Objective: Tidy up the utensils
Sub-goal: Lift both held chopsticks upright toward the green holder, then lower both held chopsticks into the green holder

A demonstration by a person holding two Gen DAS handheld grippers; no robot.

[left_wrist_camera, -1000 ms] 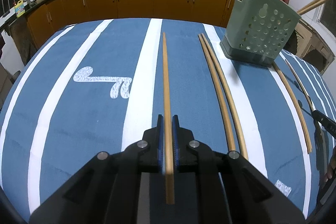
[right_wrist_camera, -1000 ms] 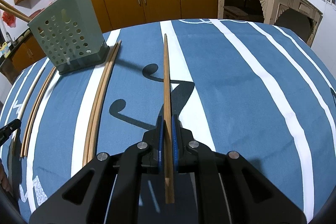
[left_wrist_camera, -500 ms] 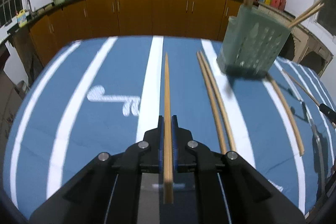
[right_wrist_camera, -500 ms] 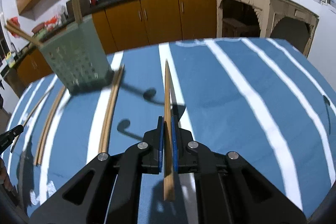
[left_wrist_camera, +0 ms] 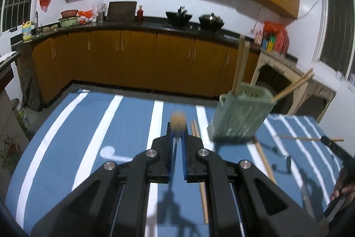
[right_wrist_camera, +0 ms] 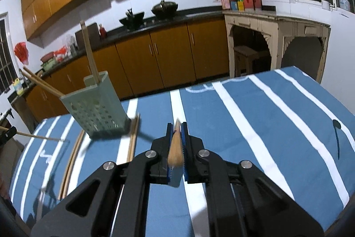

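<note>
My left gripper (left_wrist_camera: 177, 137) is shut on a wooden chopstick (left_wrist_camera: 177, 123), seen end-on and lifted above the striped blue cloth. My right gripper (right_wrist_camera: 176, 132) is shut on another wooden chopstick (right_wrist_camera: 175, 152), also raised off the cloth. The green perforated utensil holder (left_wrist_camera: 239, 117) stands ahead and right of the left gripper, with several chopsticks standing in it. In the right wrist view the holder (right_wrist_camera: 97, 108) stands ahead to the left. Loose chopsticks (left_wrist_camera: 200, 170) lie on the cloth beside the holder, and show in the right wrist view (right_wrist_camera: 133, 139) too.
The table under the blue cloth with white stripes (left_wrist_camera: 99, 137) ends at a far edge near orange kitchen cabinets (left_wrist_camera: 133, 59). The other gripper with its chopstick (left_wrist_camera: 310, 138) shows at the right edge. More chopsticks (right_wrist_camera: 71, 161) lie at the left of the cloth.
Both grippers have lifted their chopsticks off the cloth and tilted upward, so the chopsticks now point toward the camera and the kitchen fills the upper view.
</note>
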